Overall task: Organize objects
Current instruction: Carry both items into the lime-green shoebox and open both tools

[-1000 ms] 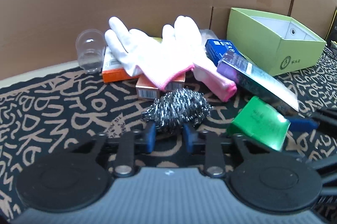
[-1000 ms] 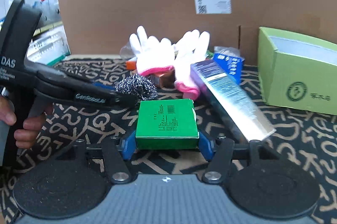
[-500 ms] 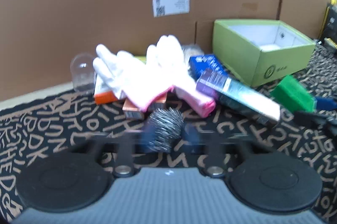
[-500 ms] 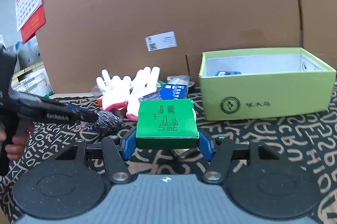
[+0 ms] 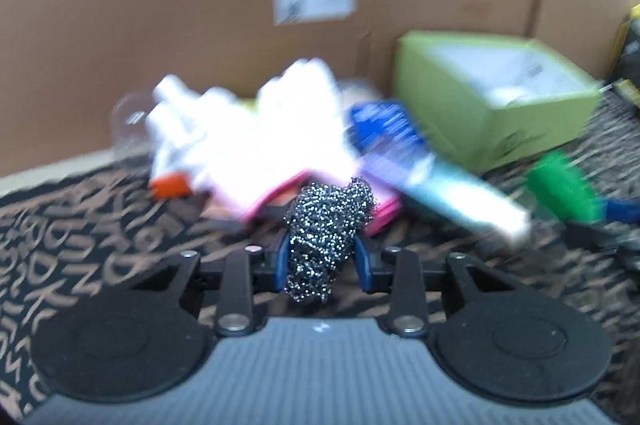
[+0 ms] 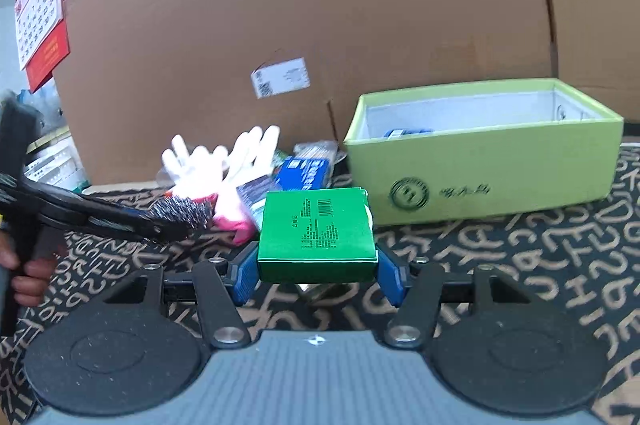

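My left hand-held gripper [image 5: 323,257] was closing w/ the tangled steel-wool scrubber [image 5: 328,233] btwn its blue pads. My right hand-held gripper [image 6: 317,275] clamped the flat green cardboard box [image 6: 316,233] approx half-open, near the open lime-green box [image 6: 484,173].

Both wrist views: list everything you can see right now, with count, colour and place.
Steel wool ball: one, silver-grey, between the left gripper's closing jaws.
Small box: one, green, clamped in the right gripper.
Open box: one, lime green with white inside, on the right by the cardboard; something blue lies inside.
Gloves: two, white with pink cuffs, on the pile.
Blue packet: one, behind the green box.
Long silvery carton: one, purple-ended, leaning off the pile.
Orange box: one, under the gloves.
Clear cup: one, left of the pile.
Patterned mat: black and tan.
Cardboard wall: brown.
Left gripper; right gripper; a hand.
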